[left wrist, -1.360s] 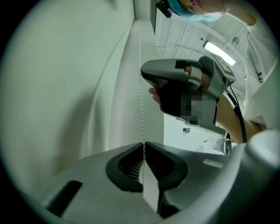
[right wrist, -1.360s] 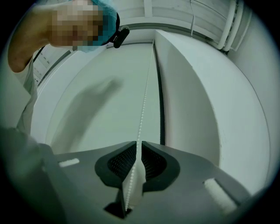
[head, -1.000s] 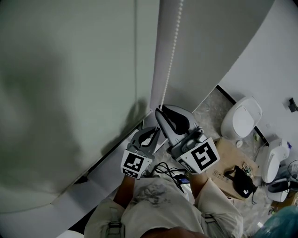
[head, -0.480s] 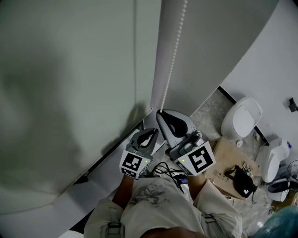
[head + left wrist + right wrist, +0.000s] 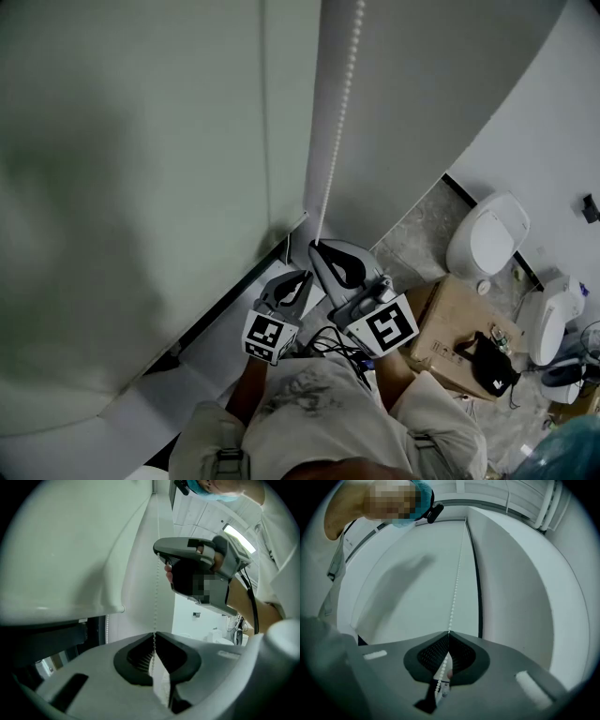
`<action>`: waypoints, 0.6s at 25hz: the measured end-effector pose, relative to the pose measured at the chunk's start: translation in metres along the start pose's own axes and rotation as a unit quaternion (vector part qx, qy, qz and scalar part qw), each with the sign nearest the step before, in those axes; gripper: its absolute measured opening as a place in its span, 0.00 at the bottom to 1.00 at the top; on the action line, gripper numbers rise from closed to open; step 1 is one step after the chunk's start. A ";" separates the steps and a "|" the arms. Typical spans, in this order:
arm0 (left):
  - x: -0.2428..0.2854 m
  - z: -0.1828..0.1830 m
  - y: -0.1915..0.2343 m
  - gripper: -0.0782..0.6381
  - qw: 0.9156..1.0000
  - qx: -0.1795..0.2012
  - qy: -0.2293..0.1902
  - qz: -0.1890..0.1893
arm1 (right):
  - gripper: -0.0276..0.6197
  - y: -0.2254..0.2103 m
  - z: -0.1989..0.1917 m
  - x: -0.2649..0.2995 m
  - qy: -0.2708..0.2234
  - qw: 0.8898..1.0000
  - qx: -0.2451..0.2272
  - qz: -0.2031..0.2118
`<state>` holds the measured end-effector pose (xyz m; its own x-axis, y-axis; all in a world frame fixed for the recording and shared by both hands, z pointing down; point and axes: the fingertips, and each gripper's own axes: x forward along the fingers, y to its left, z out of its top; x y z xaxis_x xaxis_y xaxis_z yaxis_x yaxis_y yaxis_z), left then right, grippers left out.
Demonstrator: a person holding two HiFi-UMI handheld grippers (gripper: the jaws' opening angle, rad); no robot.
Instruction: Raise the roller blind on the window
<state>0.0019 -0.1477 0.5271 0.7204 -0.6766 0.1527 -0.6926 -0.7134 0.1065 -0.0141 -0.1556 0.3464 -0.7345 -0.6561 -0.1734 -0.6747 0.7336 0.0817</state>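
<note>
Now my R gripper is pinched shut on the bead chain, which runs up twd 12 o'clock. My L gripper, just at 7 o'clock of the R one, jaws together, also clamps the chain. At 9 o'clock hangs the roller blind.

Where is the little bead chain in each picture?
Head view: bead chain hangs from top middle down to the right gripper.
Left gripper view: bead chain, a thin middle line, drops from the right gripper into the left gripper.
Right gripper view: bead chain runs from top middle into its jaws.
Shared landmark: the right gripper, shut on it.
</note>
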 end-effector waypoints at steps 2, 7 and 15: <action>-0.001 -0.004 -0.001 0.14 1.000 -0.002 0.002 -0.002 | 0.06 0.000 -0.005 -0.002 0.002 1.000 0.001 0.000; -0.002 -0.022 -0.001 0.14 1.000 -0.006 0.017 -0.005 | 0.06 0.003 -0.023 -0.007 0.019 1.000 0.004 -0.004; -0.003 -0.047 -0.001 0.14 0.999 -0.024 0.041 -0.004 | 0.06 0.006 -0.043 -0.009 0.035 0.999 -0.001 0.002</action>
<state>-0.0016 -0.1367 0.5728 0.7224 -0.6517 0.2310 -0.6886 -0.7085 0.1546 -0.0150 -0.1531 0.3902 -0.7400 -0.6646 -0.1034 -0.6723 0.7354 0.0849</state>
